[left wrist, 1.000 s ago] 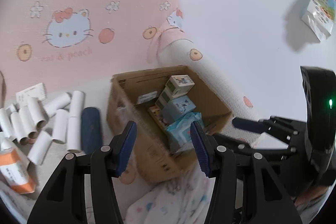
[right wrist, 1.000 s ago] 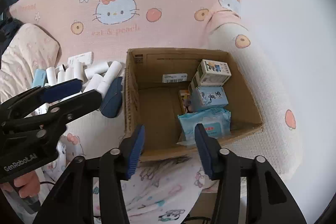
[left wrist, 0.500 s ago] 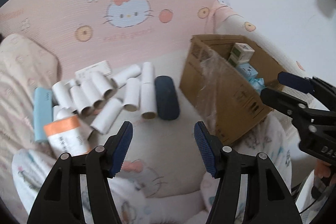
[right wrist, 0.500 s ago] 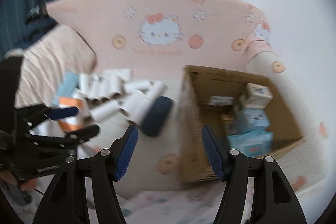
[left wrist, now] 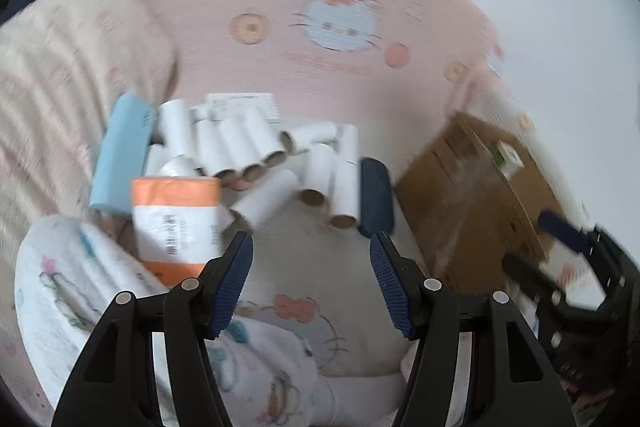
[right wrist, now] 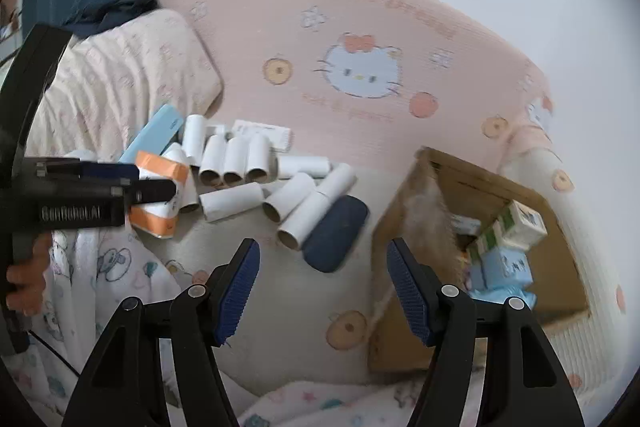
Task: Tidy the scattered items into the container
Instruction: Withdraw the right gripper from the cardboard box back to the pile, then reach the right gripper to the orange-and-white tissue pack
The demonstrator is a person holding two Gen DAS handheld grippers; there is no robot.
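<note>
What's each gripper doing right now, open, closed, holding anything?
Left gripper: open, nothing between the fingers.
Right gripper: jaws opening, nothing between them.

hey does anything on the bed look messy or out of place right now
Yes. A jumble of white cardboard tubes lies scattered at all angles on the bedding, left of the cardboard box, along with a dark blue case, a light blue box and an orange-and-white packet. All are outside the box.
</note>
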